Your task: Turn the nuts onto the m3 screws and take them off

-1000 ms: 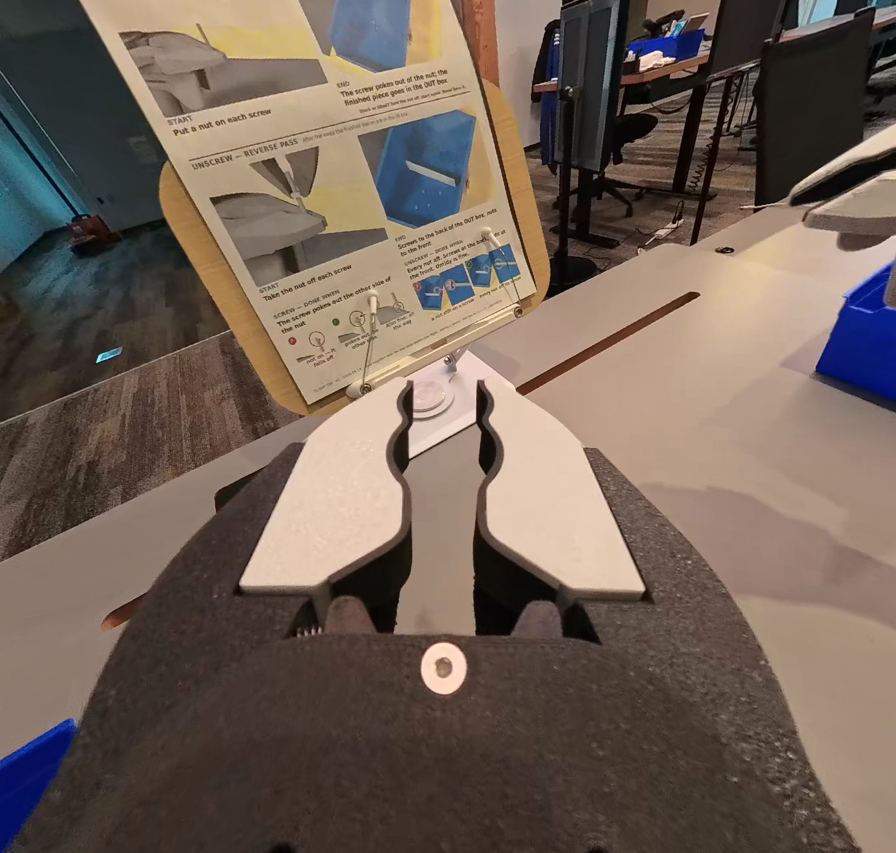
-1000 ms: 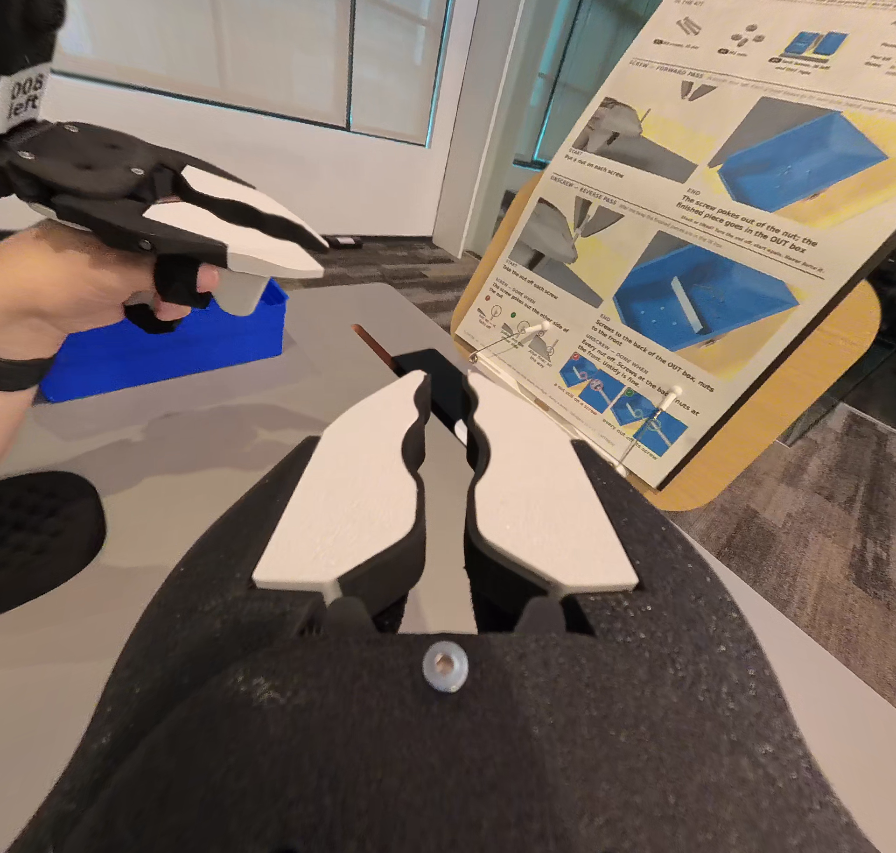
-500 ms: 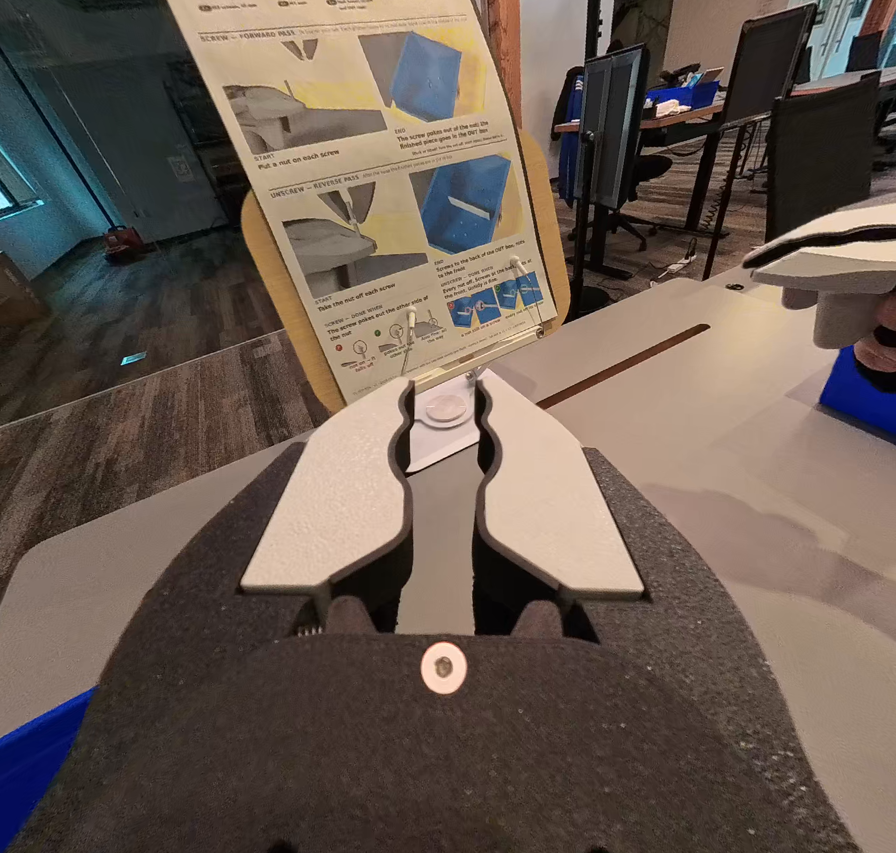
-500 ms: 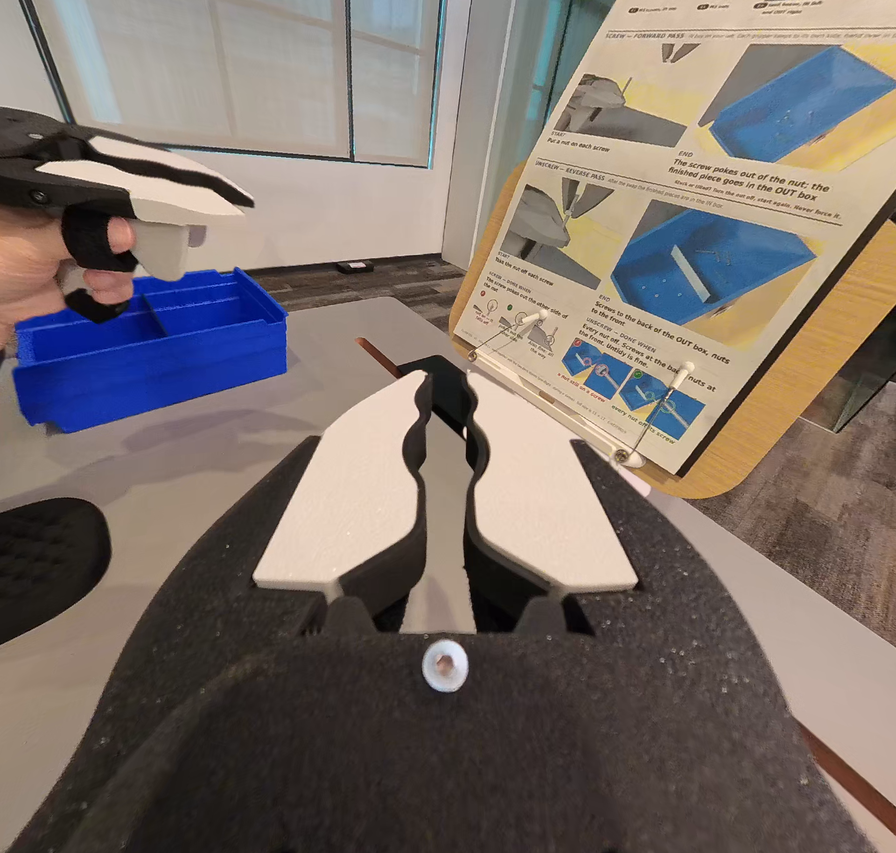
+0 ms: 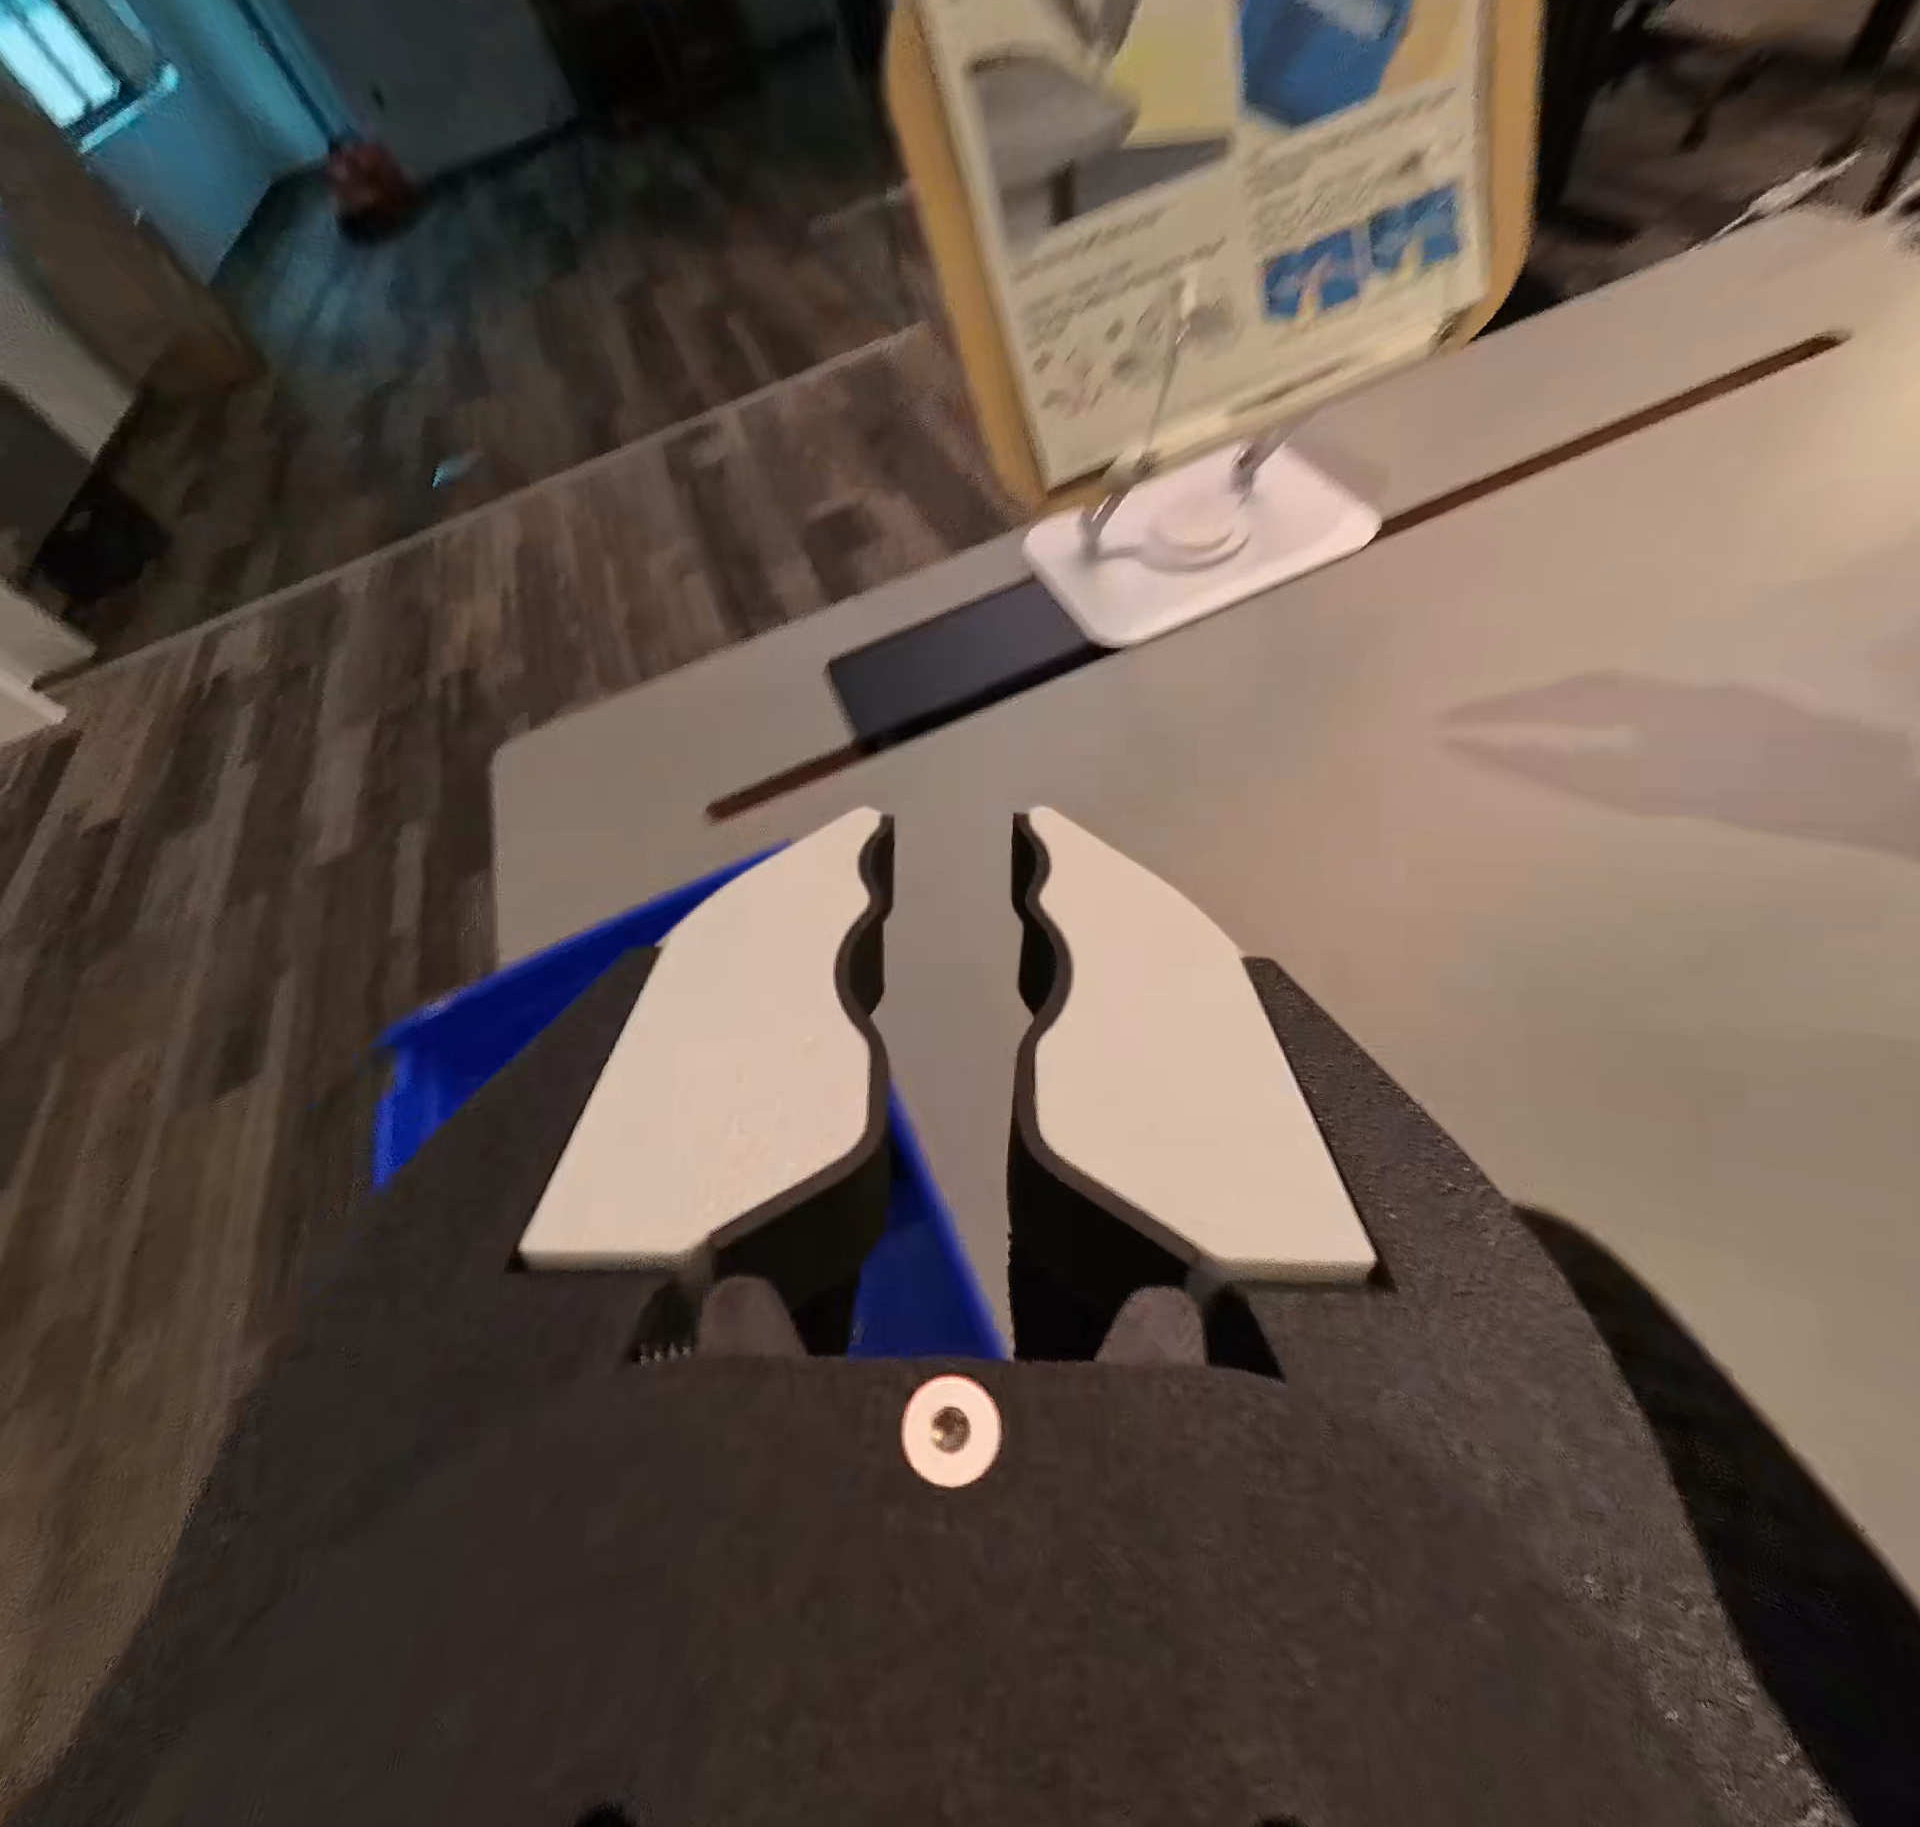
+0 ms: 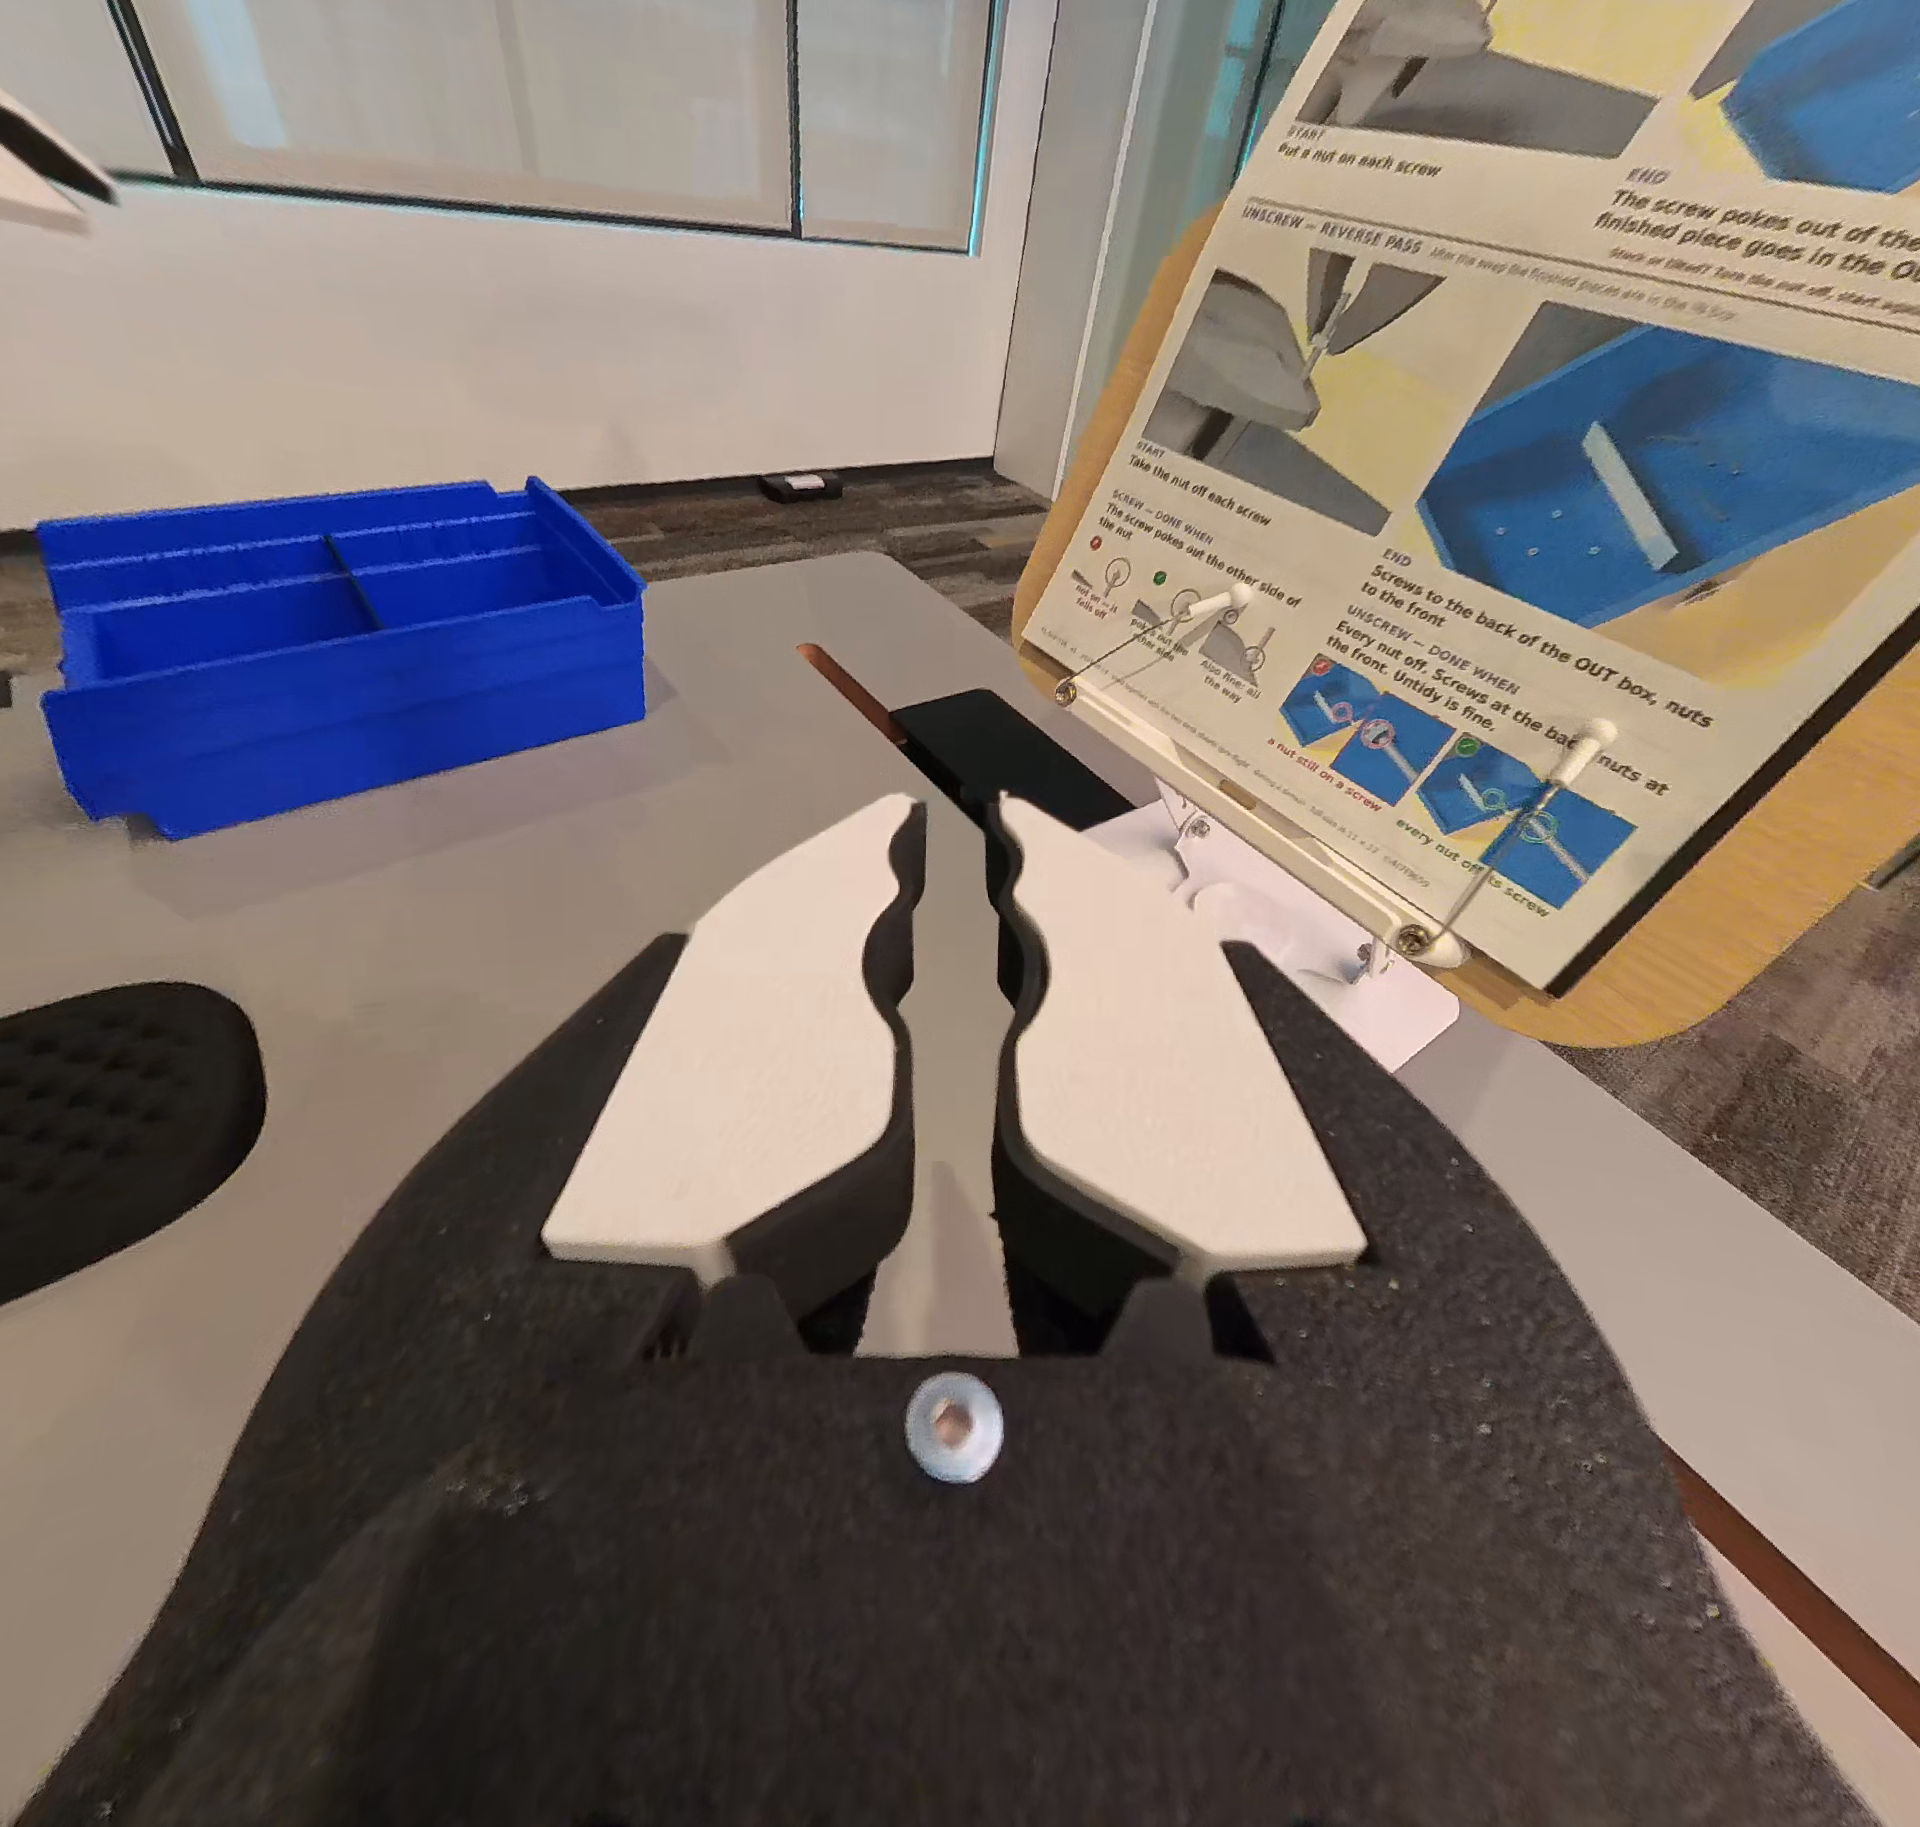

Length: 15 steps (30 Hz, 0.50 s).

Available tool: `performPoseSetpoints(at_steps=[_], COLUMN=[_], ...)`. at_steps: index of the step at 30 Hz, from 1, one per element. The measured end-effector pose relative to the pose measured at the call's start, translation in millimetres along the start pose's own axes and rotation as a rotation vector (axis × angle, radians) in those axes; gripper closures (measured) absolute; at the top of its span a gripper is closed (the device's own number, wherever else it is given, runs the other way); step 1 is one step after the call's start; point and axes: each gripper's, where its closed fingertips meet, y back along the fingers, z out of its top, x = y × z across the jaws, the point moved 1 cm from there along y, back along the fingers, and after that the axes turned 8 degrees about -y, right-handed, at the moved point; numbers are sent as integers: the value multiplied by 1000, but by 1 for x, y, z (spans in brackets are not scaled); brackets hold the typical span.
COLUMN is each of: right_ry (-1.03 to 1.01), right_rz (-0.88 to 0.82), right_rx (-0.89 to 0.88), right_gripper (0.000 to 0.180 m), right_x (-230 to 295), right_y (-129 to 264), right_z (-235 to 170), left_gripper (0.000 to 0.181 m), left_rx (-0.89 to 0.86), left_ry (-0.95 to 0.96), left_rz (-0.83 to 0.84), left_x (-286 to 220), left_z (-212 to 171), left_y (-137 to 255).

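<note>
Left gripper (image 5: 948, 821) swung over blue tray (image 5: 499, 1029) edge

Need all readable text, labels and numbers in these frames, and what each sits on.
Sheet on the stand, right wrist view: printed headings, captions and small notes beside pictures, mostly legible. I don't quote writing from pictures.
Same sheet, left wrist view: motion-blurred, unreadable.
Blue tray: no writing visible.
</note>
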Motion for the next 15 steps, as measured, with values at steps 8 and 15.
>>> performPoseSetpoints(at_steps=[8,15], right_ry=[16,11], right_rz=[28,14], right_rx=[62,99], right_gripper=[169,169], right_x=[6,-3], right_y=[-18,-23], right_z=[-11,-22], left_gripper=[161,170], left_rx=[179,469], left_ry=[81,-97], left_rz=[31,-376], left_x=[50,18], left_z=[-93,-185], left_y=[41,-2])
